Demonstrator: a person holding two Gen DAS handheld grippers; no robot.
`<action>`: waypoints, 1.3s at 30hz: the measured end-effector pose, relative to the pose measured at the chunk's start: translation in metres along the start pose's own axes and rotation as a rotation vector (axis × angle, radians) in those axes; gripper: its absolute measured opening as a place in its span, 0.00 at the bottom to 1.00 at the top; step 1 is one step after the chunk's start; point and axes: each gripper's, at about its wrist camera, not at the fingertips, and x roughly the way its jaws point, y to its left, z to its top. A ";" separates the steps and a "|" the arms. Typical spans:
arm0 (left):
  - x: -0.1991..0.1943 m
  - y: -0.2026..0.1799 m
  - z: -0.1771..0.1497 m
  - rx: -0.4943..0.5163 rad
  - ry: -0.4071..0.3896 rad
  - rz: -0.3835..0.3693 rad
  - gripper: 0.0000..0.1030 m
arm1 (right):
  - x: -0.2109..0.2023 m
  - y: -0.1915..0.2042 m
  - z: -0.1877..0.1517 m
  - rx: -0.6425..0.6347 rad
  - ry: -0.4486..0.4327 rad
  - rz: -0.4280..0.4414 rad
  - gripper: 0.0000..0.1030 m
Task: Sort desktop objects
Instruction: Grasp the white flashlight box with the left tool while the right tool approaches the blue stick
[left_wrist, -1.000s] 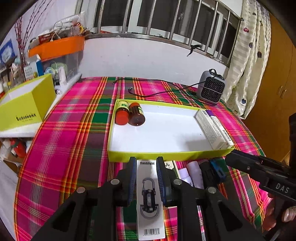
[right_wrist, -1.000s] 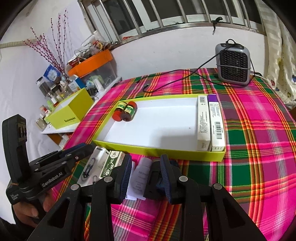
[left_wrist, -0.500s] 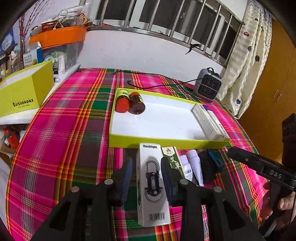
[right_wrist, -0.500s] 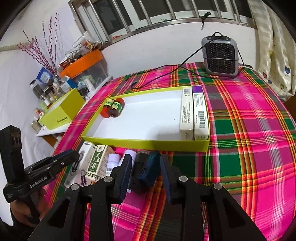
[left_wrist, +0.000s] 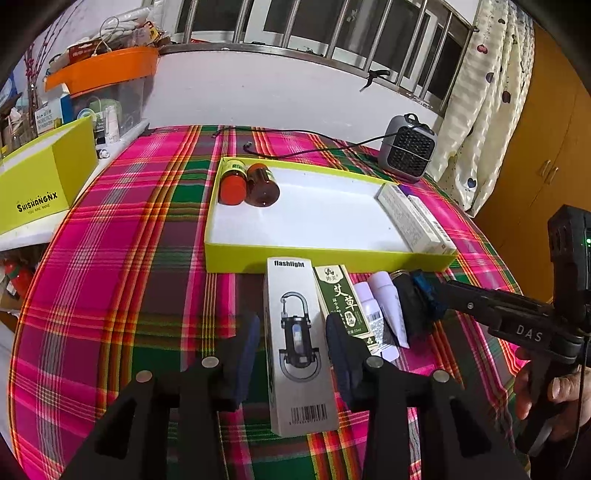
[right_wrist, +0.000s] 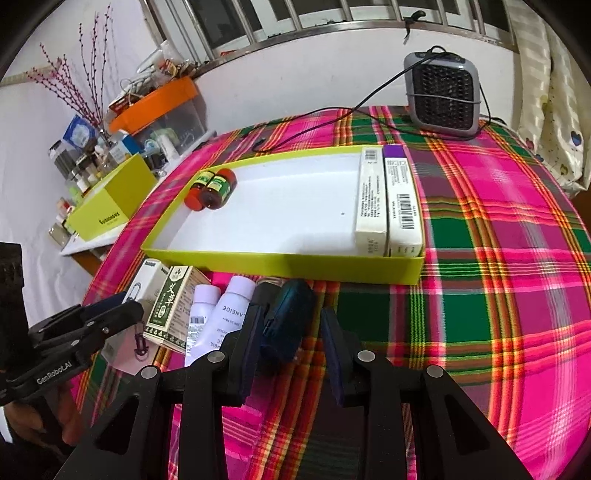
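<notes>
Cardboard flashlight box (left_wrist: 300, 347) is sitting light and stiff between the left gripper's (left_wrist: 291, 345) spread fingers, the right gripper (right_wrist: 291, 334) gaping around a dark case (right_wrist: 288, 321).

white box (left_wrist: 298, 343): "flashlight" | yellow box (left_wrist: 44, 188): "SHISHANGNX" | tube (right_wrist: 227, 317): perhaps "LANEIGE"

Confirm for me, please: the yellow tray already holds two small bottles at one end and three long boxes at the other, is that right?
Not quite: the yellow tray holds two long boxes, not three, a white box and a purple-topped box lying side by side. The right wrist view shows this clearly. The two small bottles do lie at the other end.
</notes>
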 end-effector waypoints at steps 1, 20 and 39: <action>0.000 0.001 0.000 0.000 0.001 0.000 0.37 | 0.001 0.001 0.000 -0.001 0.002 -0.002 0.32; 0.003 0.004 -0.005 0.006 0.012 0.007 0.30 | 0.002 -0.006 -0.011 0.008 0.052 -0.028 0.32; 0.008 0.008 -0.010 -0.007 0.027 0.006 0.30 | -0.007 -0.043 -0.020 0.196 0.006 0.052 0.33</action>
